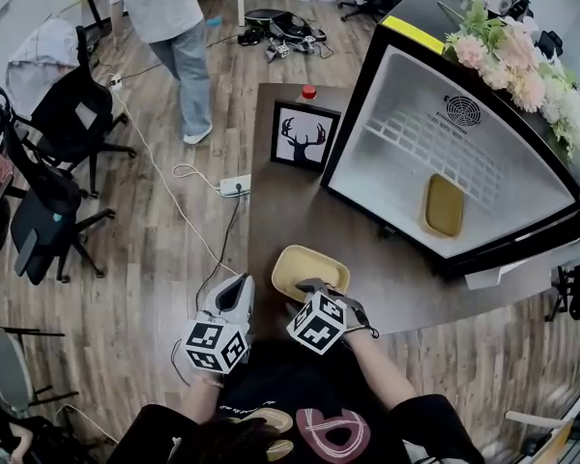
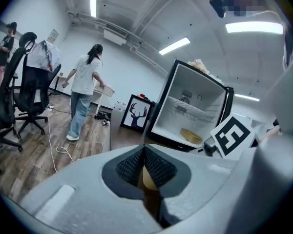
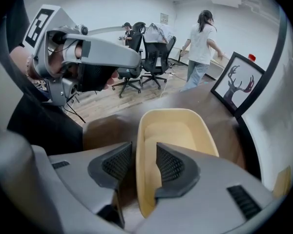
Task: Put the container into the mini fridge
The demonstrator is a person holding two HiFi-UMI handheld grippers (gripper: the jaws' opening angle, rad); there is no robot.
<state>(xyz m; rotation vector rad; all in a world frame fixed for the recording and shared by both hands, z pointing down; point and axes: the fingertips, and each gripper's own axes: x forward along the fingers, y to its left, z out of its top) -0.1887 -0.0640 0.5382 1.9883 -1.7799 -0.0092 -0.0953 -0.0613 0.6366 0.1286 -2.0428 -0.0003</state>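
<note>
Left to right: left gripper [image 2: 144, 151] is hanging off the table's [image 1: 275, 187] near-left edge, jaws together with nothing in them, out of the job for now; just right of it the container [image 3: 178, 126], a shallow pale-yellow tub, sits flat on the table near my edge, upright and empty; right gripper [image 3: 144, 155] is down on its near rim, jaws apart and straddling the wall, 1 pad outside, 1 inside; in the right gripper view I see a sliver of gap on both sides of the wall, so I read this as not clamped yet; step in hand as I judge it: the pick, nothing lifted, tub bottom on the wood; next move calls for closing fully on that rim, then lifting level so the tub doesn't swing on a 1-edge grip, then carrying it up and right; further right the mini fridge [image 1: 406, 104] stands on the table with its door open toward me, well apart from the tub; a 2nd tub of the same colour [image 1: 444, 206] already lies on its floor at the right; I'd aim for the free floor left of that one, keeping under the wire shelf on the way in.
</note>
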